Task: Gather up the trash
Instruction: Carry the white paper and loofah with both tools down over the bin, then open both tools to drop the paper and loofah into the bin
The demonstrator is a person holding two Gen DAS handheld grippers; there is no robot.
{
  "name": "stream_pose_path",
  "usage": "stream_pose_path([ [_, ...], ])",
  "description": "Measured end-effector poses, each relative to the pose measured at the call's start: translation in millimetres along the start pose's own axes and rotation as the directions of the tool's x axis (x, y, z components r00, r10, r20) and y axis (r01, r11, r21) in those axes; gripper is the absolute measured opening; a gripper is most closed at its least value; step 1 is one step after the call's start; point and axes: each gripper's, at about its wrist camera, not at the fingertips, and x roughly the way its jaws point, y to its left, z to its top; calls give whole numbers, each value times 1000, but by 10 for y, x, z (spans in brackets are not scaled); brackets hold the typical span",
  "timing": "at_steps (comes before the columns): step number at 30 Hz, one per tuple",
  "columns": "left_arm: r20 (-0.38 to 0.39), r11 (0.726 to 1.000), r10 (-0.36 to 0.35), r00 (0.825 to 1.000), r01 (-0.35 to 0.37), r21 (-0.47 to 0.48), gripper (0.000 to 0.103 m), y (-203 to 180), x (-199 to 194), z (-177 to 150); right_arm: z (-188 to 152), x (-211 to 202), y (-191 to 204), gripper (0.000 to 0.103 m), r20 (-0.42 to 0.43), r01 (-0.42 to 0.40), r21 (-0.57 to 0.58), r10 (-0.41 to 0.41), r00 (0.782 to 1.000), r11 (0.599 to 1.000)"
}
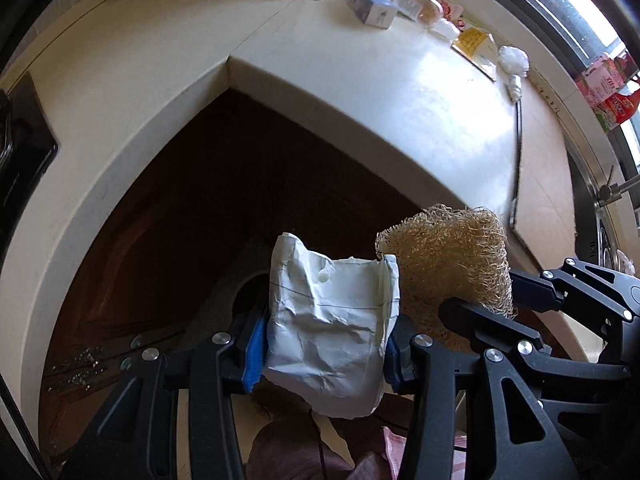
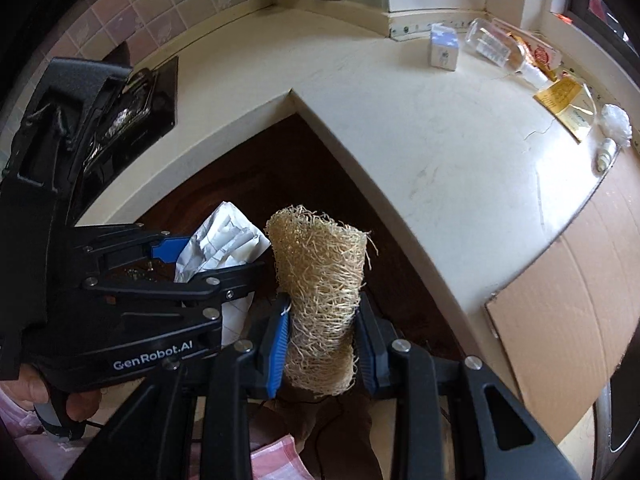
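My left gripper (image 1: 324,350) is shut on a crumpled white paper wrapper (image 1: 328,328), held over the dark floor in front of the counter's inner corner. My right gripper (image 2: 322,344) is shut on a tan fibrous loofah sponge (image 2: 320,296), upright between the blue pads. The two grippers are side by side: the loofah (image 1: 448,264) and right gripper show at the right of the left wrist view, and the left gripper with the paper (image 2: 224,244) shows at the left of the right wrist view.
A cream L-shaped counter (image 2: 440,152) holds a small white-blue carton (image 2: 444,50), a clear plastic bottle (image 2: 500,50), a yellow packet (image 2: 564,104), a crumpled white wad (image 2: 616,120) and a cardboard sheet (image 2: 568,304). A black stove (image 2: 132,116) sits left. A sink (image 1: 600,208) is at the right.
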Motion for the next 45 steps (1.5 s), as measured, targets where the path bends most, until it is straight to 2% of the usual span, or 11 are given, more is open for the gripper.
stream_pose_path([
  [5, -38, 997, 22, 999, -24, -67, 45, 302, 423, -199, -106, 521, 117, 31, -81, -19, -36, 16, 997, 999],
  [11, -87, 988, 46, 995, -58, -142, 45, 655, 1086, -461, -310, 1243, 194, 31, -141, -39, -51, 32, 990, 998],
  [21, -131, 980, 90, 987, -111, -166, 47, 959, 2290, -781, -697, 2610, 64, 32, -221, -14, -55, 2, 975, 998],
  [23, -143, 979, 112, 983, -134, -152, 51, 1022, 2501, -864, -777, 2854, 56, 35, -235, -10, -66, -6, 972, 998],
  [27, -171, 975, 164, 972, -186, -123, 72, 1091, 2796, -989, -891, 3239, 31, 38, -290, -1, -48, -13, 957, 999],
  [30, -186, 975, 163, 969, -187, -120, 77, 1144, 2899, -1044, -921, 3364, -13, 41, -312, 12, -48, -26, 950, 999],
  [33, -186, 973, 185, 965, -206, -103, 85, 1192, 2919, -1091, -925, 3343, -30, 45, -306, -1, -31, -9, 952, 1000],
  [35, -183, 974, 185, 966, -205, -97, 87, 1175, 2899, -1074, -929, 3269, -82, 54, -292, -16, -11, 12, 956, 1000],
  [38, -181, 973, 189, 965, -208, -95, 88, 1179, 2853, -1068, -1008, 3163, -144, 61, -277, -16, -8, 13, 961, 1000],
  [45, -170, 973, 201, 965, -217, -78, 88, 1066, 2607, -1044, -992, 2949, -135, 61, -265, -12, 15, 16, 964, 1000],
])
